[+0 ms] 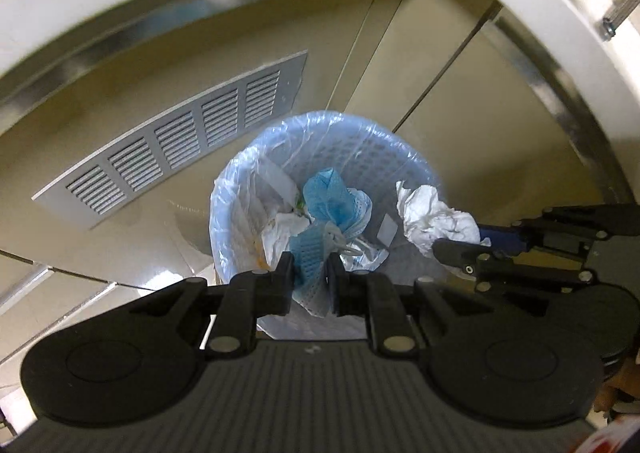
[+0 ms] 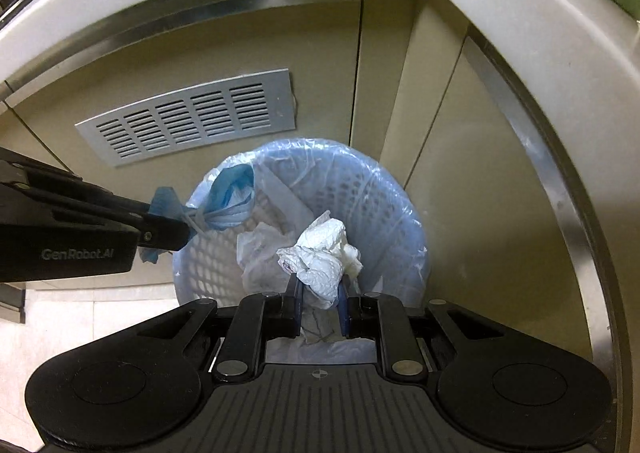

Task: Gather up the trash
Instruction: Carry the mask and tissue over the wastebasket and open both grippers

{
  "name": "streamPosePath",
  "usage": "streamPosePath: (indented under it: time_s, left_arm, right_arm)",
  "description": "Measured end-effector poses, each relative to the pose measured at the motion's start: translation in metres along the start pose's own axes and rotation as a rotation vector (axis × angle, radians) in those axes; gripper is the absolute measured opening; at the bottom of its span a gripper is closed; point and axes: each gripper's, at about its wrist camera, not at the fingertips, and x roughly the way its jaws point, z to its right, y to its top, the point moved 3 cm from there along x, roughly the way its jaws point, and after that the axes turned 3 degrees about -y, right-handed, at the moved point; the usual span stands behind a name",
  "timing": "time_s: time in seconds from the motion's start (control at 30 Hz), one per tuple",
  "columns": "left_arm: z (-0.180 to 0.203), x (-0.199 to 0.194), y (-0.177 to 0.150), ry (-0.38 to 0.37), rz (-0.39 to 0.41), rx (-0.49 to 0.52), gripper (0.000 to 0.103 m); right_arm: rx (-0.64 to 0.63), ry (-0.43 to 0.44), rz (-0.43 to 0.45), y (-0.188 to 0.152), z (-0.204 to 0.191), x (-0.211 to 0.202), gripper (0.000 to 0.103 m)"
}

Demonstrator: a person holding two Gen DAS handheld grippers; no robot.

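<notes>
Left gripper (image 1: 310,273) pinching blue face mask (image 1: 328,205), right gripper (image 2: 320,293) pinching crumpled white tissue (image 2: 324,257), both poised above lined bin (image 2: 384,181) directly below the fingertips; risk of mask's loops snagging on a finger at release, spilling beside the rim.

Dim yellowish light, soft overall blur, strong fisheye bending at edges.

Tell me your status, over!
Left gripper shut on crumpled blue face mask. Right gripper shut on crumpled white tissue. Both over lined blue basket bin. Nothing blocking.
</notes>
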Motion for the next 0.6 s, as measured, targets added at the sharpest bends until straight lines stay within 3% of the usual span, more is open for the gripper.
streamPosePath:
  time_s: [0.6]
  left_arm:
    - [-0.002,0.015,0.006,-0.013,-0.034,-0.042,0.018]
  right_arm:
    - [0.014,0.01,-0.026,0.005,0.006,0.011,0.018]
